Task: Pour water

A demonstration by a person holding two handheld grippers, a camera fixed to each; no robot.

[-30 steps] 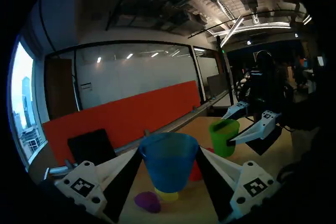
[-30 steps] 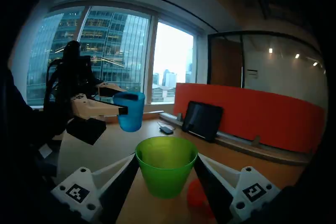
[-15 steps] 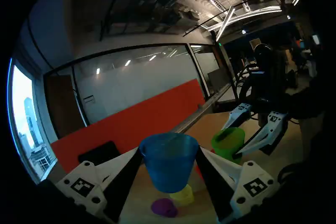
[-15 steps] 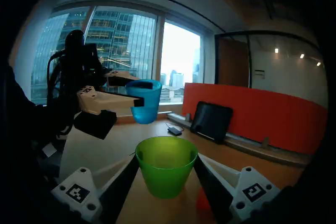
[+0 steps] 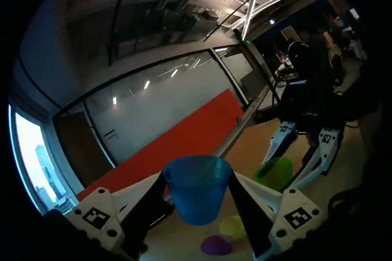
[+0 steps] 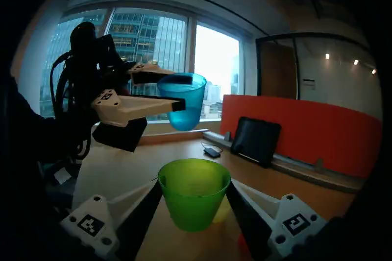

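Left gripper view: jaws of the left gripper point(image 5: 197, 182) clamped the blue cup point(image 5: 197, 197), raised over the bench point(image 5: 247, 146). Right gripper view: jaws of the right gripper point(image 6: 194, 187) clamped the green cup point(image 6: 194, 207), upright; the blue cup hung higher, up-left of it, slightly tilted, apart.

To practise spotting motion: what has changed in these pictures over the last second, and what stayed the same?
The left tool raised the blue cup and brought it closer to the green cup, tilting it slightly. Nothing was taken hold of or let go. The right tool kept the green cup gripped and level; both tools stayed shut.
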